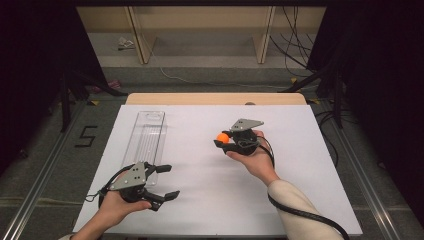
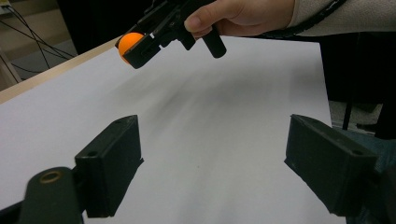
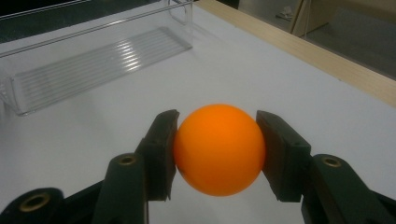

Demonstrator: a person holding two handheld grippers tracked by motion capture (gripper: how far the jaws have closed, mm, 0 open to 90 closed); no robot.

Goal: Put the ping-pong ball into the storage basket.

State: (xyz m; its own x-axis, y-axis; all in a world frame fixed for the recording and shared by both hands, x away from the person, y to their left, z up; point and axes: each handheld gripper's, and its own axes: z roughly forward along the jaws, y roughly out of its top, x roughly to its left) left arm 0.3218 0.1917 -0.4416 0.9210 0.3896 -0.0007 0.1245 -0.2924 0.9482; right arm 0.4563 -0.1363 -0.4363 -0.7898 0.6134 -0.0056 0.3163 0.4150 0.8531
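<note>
The right gripper (image 3: 219, 149) has its two black jaws clamped on an orange ball (image 3: 219, 148), one pad pressed to each side. In the high view the ball (image 1: 222, 138) sits raised above the white table (image 1: 210, 200), right of the clear plastic tray (image 1: 145, 137); how high it hangs is hard to judge. The left gripper (image 1: 167, 181) rests near the table's front edge, jaws spread wide with nothing between them.

Dark room — wooden shelving (image 1: 200, 30) behind
</note>
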